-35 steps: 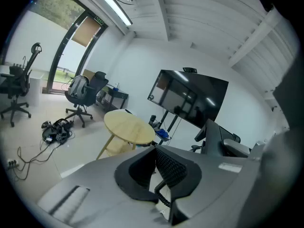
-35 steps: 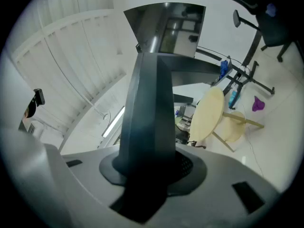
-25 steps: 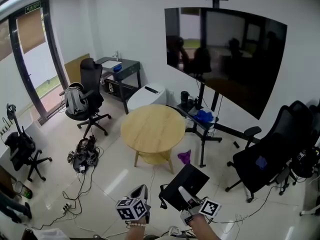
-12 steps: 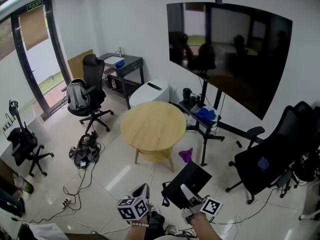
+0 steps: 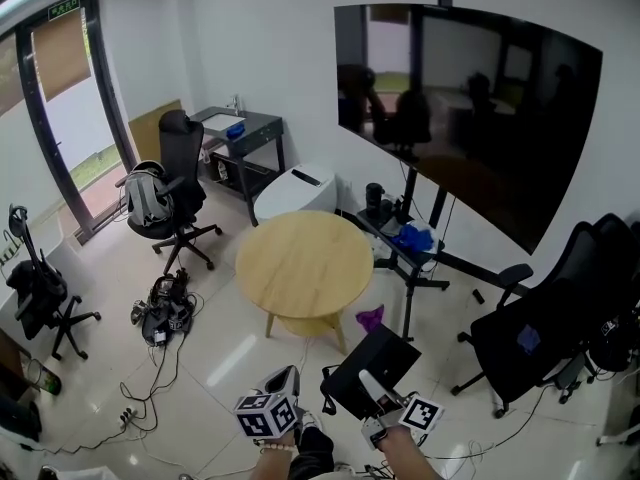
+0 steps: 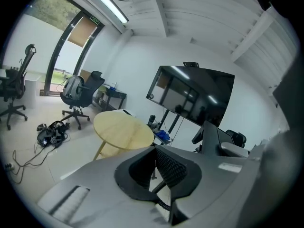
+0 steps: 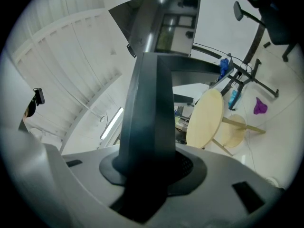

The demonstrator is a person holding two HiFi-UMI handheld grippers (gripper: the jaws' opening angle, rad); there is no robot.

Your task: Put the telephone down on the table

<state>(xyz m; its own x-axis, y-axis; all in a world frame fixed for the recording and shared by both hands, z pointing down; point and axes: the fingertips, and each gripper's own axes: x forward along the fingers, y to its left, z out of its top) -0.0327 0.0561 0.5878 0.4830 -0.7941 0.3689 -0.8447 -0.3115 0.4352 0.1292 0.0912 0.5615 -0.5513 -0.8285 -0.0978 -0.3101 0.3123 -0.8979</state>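
Right gripper view has the right claw (image 7: 152,177) clamped at a middling width on the telephone (image 7: 147,103), a dark flat slab that stands up out of the pads and fills the gap between them. From the head view, that black telephone hangs in the air just ahead of the claw, over the pale tiled floor (image 5: 230,353). It is well short of the round wooden table (image 5: 305,260), which stands ahead of both claws. Just to the right claw's left, the left claw (image 5: 283,378) has its jaws drawn together at the tips, gripping nothing. Beyond the table, off to the claws' right, stands a big dark screen (image 5: 465,108). A black office chair (image 5: 530,333) sits to the right claw's right, and a tangle of cables (image 5: 160,318) lies away to the left claw's left.
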